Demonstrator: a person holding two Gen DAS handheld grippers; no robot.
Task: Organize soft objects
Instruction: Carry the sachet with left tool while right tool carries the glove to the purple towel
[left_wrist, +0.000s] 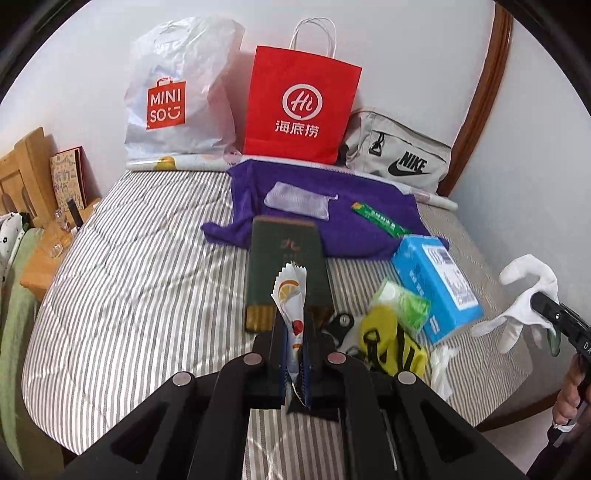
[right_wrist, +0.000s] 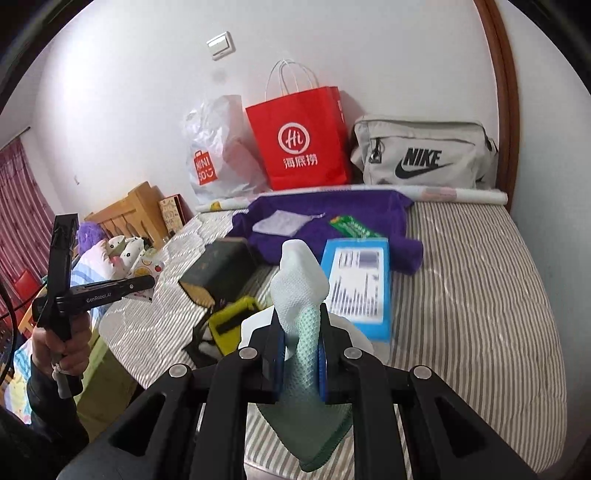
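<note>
the white glove stands up between the clamped pads of the right gripper; the left gripper pinches a fruit-print sachet, with the purple towel ahead of both.

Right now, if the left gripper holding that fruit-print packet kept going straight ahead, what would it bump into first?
Most likely the dark green box lying on the striped bed, straight ahead of the left gripper and its packet. Depth is hard to judge here.

White glove, fruit-print sachet, gripped.
</note>
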